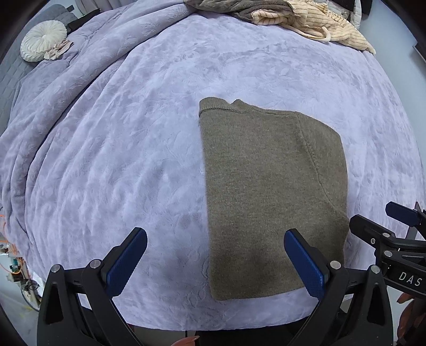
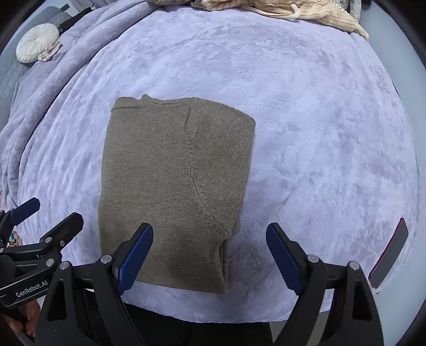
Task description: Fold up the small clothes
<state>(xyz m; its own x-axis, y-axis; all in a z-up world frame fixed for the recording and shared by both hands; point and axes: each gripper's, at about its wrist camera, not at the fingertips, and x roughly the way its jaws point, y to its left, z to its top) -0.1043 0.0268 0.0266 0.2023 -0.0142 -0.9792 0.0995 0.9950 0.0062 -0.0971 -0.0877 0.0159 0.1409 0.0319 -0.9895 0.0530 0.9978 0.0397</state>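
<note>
An olive-brown knitted sweater (image 1: 269,191) lies folded into a narrow rectangle on the lilac blanket (image 1: 127,159), collar at the far end; it also shows in the right wrist view (image 2: 170,186). My left gripper (image 1: 215,255) is open and empty, hovering over the sweater's near left corner. My right gripper (image 2: 210,250) is open and empty over the sweater's near right corner, where a folded sleeve edge shows. Each gripper shows at the edge of the other's view: the right one (image 1: 383,226), the left one (image 2: 50,213).
A pile of cream ribbed and grey clothes (image 1: 306,18) lies at the far edge of the bed. A round white cushion (image 1: 44,40) sits far left. A dark phone with a red edge (image 2: 390,255) lies on the blanket at the near right.
</note>
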